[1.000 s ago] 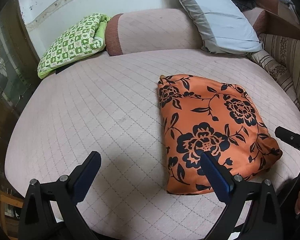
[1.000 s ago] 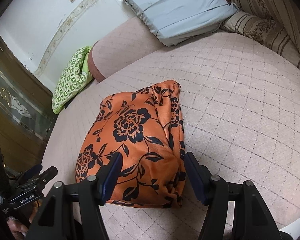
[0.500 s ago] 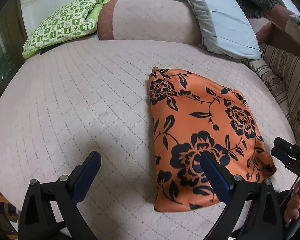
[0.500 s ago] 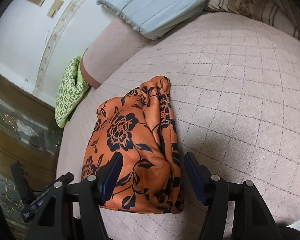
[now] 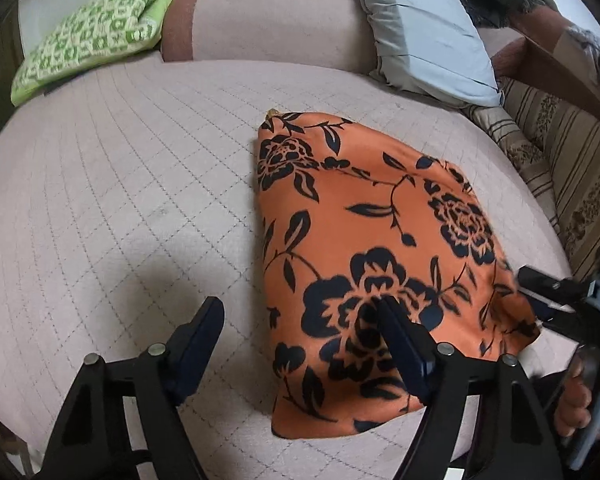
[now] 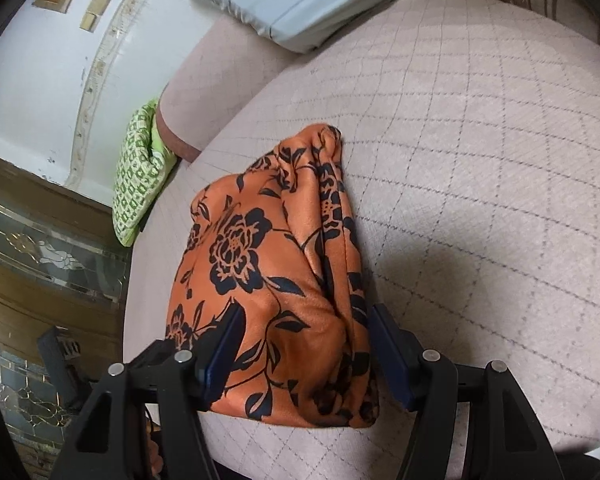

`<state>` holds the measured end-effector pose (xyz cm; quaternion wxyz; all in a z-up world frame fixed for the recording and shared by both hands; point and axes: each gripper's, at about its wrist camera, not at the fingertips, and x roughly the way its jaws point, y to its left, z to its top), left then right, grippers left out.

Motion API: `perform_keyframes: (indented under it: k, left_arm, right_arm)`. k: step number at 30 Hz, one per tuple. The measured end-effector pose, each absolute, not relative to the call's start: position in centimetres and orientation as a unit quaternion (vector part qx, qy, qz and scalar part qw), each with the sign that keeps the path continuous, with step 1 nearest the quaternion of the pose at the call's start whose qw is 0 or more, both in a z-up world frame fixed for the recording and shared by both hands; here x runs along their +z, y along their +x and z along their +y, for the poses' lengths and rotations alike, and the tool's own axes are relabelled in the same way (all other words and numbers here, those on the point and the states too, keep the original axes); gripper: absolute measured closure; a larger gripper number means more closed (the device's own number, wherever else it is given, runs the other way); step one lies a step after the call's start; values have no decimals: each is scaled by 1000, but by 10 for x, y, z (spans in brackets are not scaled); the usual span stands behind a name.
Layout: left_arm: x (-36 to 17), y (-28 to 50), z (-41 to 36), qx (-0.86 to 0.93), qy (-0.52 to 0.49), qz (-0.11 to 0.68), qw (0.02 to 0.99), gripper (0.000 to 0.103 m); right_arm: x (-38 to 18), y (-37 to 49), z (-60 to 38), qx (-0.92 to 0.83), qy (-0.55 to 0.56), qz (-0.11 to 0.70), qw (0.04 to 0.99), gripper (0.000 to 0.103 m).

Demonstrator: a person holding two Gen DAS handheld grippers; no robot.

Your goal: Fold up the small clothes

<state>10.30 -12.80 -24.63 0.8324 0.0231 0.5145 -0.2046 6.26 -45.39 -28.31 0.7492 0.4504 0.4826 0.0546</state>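
The orange cloth with black flowers [image 5: 364, 248] lies folded on the pale quilted bed cover [image 5: 120, 208]. In the left wrist view it spreads from centre toward 4 o'clock; the left gripper [image 5: 300, 344] hangs low over its near left edge, jaws closing, one finger [image 5: 404, 356] over the fabric and the other [image 5: 196, 344] over bare cover, nothing pressed between them. In the right wrist view the cloth [image 6: 276, 280] runs from centre down to 6 o'clock, and the right gripper [image 6: 304, 356] straddles its near right end, partly open, the fingers just beside the bunched fabric on either side; whether the pads press it I cannot tell. A grey-blue pillow [image 5: 424, 32] sits at 1 o'clock, a green patterned cushion [image 5: 92, 44] at 10 o'clock against the padded backrest [image 5: 276, 24]. Only the left view shows the striped bolster [image 5: 560, 168] at 3 o'clock and the right gripper's tool with a hand [image 5: 576, 396] at 4 o'clock. Only the right view shows the white wall [image 6: 32, 64] and a wooden cabinet with patterned glass [image 6: 36, 248] at 9 o'clock.
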Motion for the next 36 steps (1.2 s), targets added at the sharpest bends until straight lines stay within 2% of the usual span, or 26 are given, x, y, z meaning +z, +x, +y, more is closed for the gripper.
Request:
perform_keyframes:
  k: [2, 15, 21, 30, 33, 36]
  left_arm:
    - [-247, 111, -127, -215, 1, 532, 819, 19]
    - [-270, 113, -154, -224, -3, 555, 801, 14]
    - [-276, 126, -152, -222, -19, 561, 797, 14]
    - [-279, 127, -159, -211, -8, 551, 807, 16]
    - [-280, 132, -163, -197, -4, 559, 805, 13]
    - [-278, 132, -175, -181, 24, 549, 816, 5]
  right_arm:
    - [-289, 69, -456, 52, 459, 488, 741, 36]
    - [-314, 95, -448, 69, 470, 521, 710, 35]
    - [-311, 116, -420, 84, 417, 532, 732, 32]
    - [-321, 124, -427, 95, 449, 525, 717, 32]
    - [-324, 124, -427, 98, 453, 525, 714, 32]
    - [-329, 122, -431, 100, 460, 525, 709, 32]
